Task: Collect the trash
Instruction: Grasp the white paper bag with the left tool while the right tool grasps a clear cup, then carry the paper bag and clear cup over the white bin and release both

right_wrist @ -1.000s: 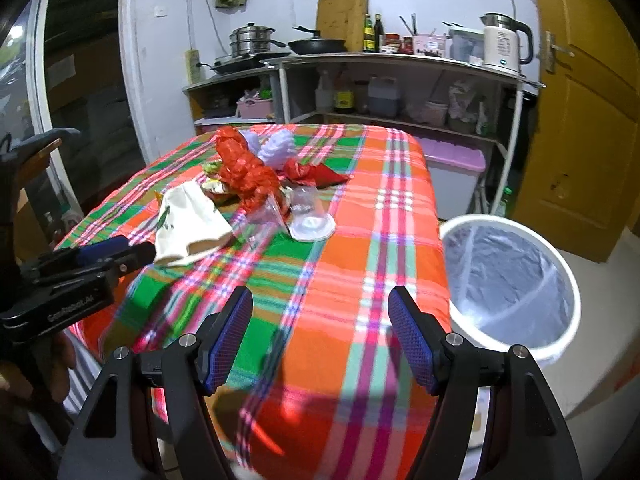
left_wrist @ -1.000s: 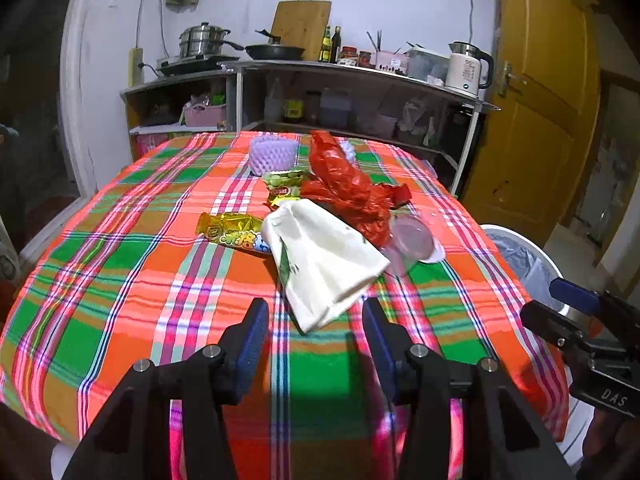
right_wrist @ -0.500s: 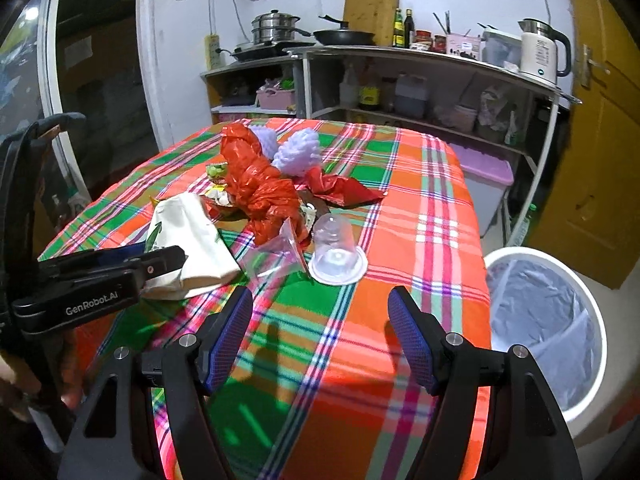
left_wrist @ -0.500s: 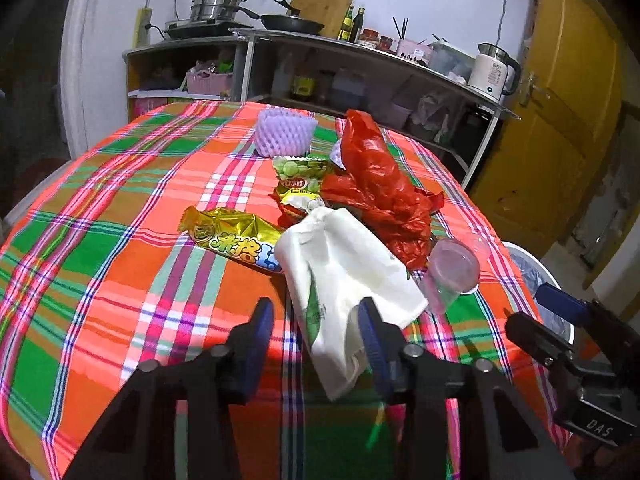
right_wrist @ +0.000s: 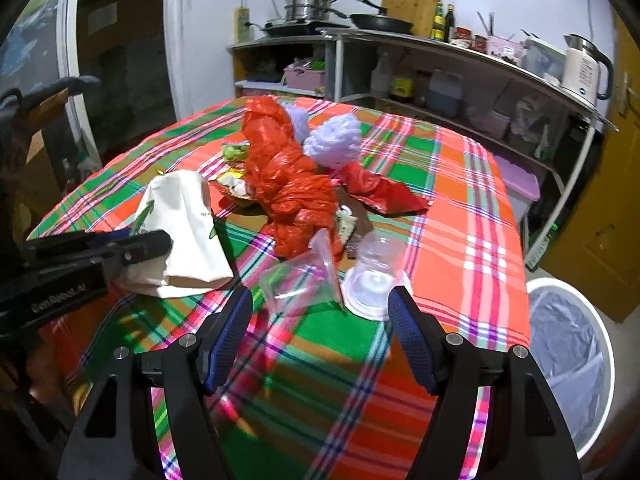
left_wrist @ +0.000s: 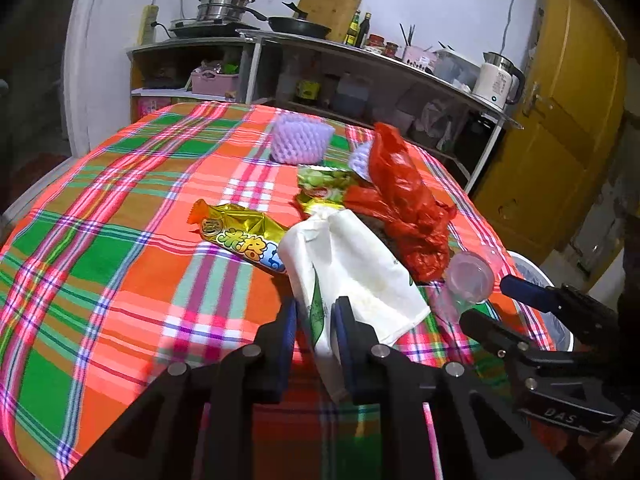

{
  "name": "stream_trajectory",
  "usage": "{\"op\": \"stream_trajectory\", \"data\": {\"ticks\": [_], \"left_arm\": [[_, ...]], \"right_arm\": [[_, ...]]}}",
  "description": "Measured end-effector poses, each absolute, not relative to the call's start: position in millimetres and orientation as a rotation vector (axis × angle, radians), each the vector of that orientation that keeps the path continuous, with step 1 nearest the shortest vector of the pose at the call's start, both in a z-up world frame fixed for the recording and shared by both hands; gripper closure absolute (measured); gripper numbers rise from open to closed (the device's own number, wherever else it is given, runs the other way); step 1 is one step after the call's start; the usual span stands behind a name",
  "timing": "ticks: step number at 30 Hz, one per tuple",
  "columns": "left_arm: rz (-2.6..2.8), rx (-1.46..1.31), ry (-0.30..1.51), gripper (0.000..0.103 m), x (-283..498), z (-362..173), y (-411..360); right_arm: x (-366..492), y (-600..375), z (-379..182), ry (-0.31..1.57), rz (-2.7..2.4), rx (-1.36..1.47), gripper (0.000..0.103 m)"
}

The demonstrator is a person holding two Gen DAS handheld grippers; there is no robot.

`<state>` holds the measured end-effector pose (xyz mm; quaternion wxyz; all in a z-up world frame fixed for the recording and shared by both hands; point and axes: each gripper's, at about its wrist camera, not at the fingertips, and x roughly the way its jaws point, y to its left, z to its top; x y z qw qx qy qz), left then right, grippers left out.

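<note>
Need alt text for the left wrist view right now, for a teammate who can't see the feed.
The left gripper is closing its jaws around the near edge of a white paper bag on a plaid tablecloth. Behind the bag lie a gold snack wrapper, a red plastic bag and a clear plastic cup; the right gripper enters from the right.

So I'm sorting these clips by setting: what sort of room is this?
Most likely a home kitchen with a dining table: a pot and frying pan on a shelf, an electric kettle, and a plaid-covered table.
</note>
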<state>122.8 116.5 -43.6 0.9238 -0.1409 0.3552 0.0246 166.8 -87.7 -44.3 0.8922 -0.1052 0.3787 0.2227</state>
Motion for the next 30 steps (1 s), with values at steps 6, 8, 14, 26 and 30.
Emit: {"op": "stream_trajectory", "data": {"ticks": [6,8,14,26,30], "left_arm": [[0.047,-0.299,0.730,0.083,121.5,-43.9,123.8],[0.044,-0.297,0.729,0.083,121.8,-44.1,122.9],[0.028,-0.290,0.723,0.084,119.0,-42.5,121.3],[-0.013,-0.236,0.693,0.085,103.3,-22.1,93.4],[-0.045,-0.199,0.680,0.085,103.1,-8.8,71.8]], "right_arm": [[180.4,-78.3,-49.9,0.841,0.489,-0.223,0.037],[184.9,-75.3,-52.4,0.867,0.488,-0.233,0.053],[185.0,-70.4,-53.1,0.879,0.490,-0.240,0.055],[153.5,-98.3,-30.3,0.828,0.491,-0.134,0.056],[142.1,-120.4,-20.2,0.807,0.460,-0.097,0.056]]}}
